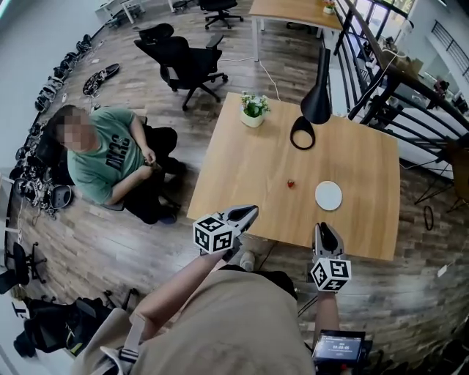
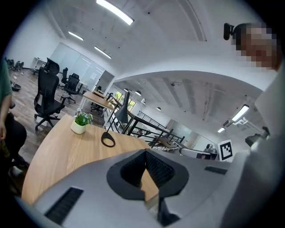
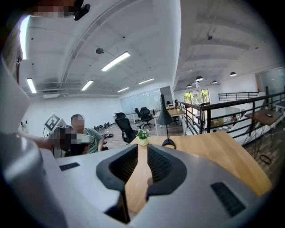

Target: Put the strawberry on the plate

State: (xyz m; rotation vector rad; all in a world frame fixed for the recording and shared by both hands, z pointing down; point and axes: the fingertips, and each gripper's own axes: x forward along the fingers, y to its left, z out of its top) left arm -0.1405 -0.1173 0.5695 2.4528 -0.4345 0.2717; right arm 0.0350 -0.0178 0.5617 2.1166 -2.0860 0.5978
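Left gripper (image 1: pixel 251 212) has fingers together, right gripper (image 1: pixel 323 226) fingers a bit apart, both empty. Strawberry (image 1: pixel 291 184) looks soft, so I'd pinch its sides gently.

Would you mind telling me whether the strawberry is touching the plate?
Apart. The head view shows the strawberry lying left of the plate, with bare wood of the table plainly between them.

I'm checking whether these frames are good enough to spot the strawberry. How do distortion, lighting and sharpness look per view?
Head view: fisheye bending toward the edges, even light, the strawberry only a tiny red speck beside the plate. Left gripper view: black corners, bright ceiling strip lights, curved table, no strawberry seen. Right gripper view: the same, strawberry not seen.
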